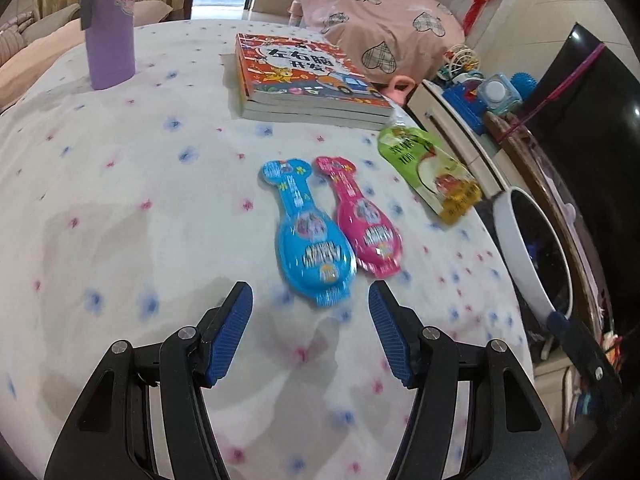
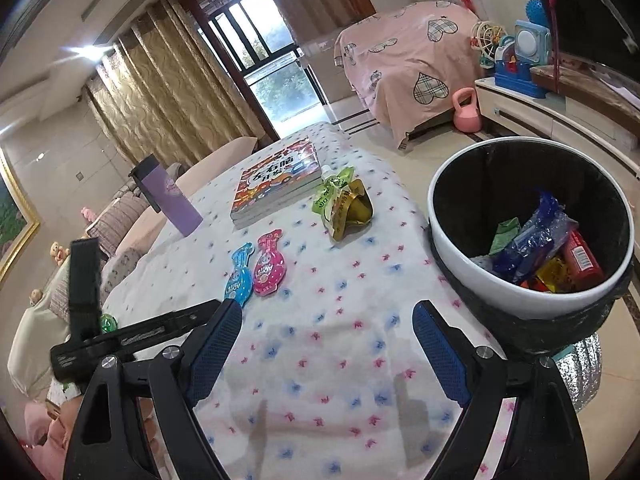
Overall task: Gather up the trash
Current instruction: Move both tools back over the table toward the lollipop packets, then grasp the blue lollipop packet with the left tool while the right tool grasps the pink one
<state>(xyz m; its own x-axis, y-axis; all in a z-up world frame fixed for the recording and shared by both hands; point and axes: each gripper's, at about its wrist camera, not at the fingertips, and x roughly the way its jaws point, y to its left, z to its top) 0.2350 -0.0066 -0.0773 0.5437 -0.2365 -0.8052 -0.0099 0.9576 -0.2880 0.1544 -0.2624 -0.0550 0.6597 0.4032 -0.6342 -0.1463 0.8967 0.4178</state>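
Your left gripper (image 1: 310, 300) hangs over the white tablecloth with small pink and blue flowers (image 1: 132, 208), its blue ribbed pads spread apart with nothing between them; just beyond its tips lies the flat blue spoon-shaped plastic snack packet (image 1: 306, 228), wide end toward you, and touching its right side the matching pink spoon-shaped packet (image 1: 360, 216). Your right gripper (image 2: 328, 332) is also spread wide and empty above the same cloth, and in its view the left gripper's black body crosses the lower left edge. To your right, at the table's edge, stands the round white waste bin lined with a black bag (image 2: 472, 256); it already holds a blue crinkled wrapper (image 2: 532, 236), a red packet (image 2: 584, 260) and some yellow and green scraps. Farther on, between the two spoon packets and the books, sits the green and gold squeezed drink pouch with a white spout (image 2: 344, 204), crumpled and lying on the cloth near the table's right side. Just behind it rests a stack of colourful children's books with a red cover (image 1: 304, 76), and well to the left stands an upright lilac drinking bottle with a dark lid (image 1: 110, 32). Beyond the table you see a pink heart-patterned cover (image 2: 400, 60)
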